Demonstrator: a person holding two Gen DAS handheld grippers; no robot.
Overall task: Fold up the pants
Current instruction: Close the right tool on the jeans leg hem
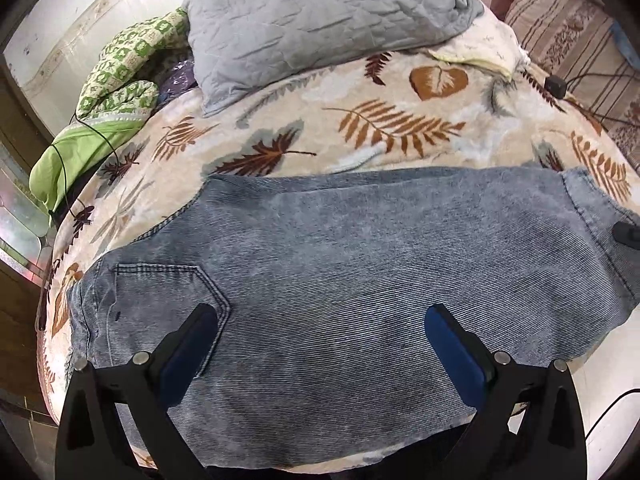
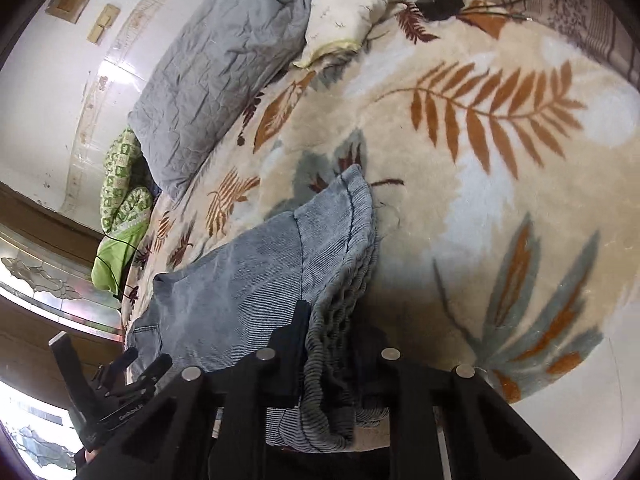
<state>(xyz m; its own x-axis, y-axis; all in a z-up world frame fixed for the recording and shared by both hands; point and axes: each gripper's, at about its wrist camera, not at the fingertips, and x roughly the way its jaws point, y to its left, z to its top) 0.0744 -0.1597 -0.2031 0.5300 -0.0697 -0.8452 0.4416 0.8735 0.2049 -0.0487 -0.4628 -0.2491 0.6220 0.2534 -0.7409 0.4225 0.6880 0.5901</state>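
The faded blue denim pants (image 1: 340, 280) lie folded flat across a leaf-patterned blanket (image 1: 360, 120) on the bed, with a back pocket (image 1: 168, 292) at the left. My left gripper (image 1: 322, 324) is open and empty, hovering just above the denim near its front edge. My right gripper (image 2: 332, 332) is shut on the bunched hem end of the pants (image 2: 340, 240), holding the layers between its fingers. The right gripper's tip also shows at the right edge of the left wrist view (image 1: 626, 234). The left gripper shows at the lower left of the right wrist view (image 2: 120, 384).
A grey pillow (image 1: 312, 20) and a cream pillow (image 1: 480, 48) lie at the head of the bed. A green patterned cloth (image 1: 112, 92) with a black cable sits at the far left. A small black device (image 2: 440, 0) with cables lies on the blanket.
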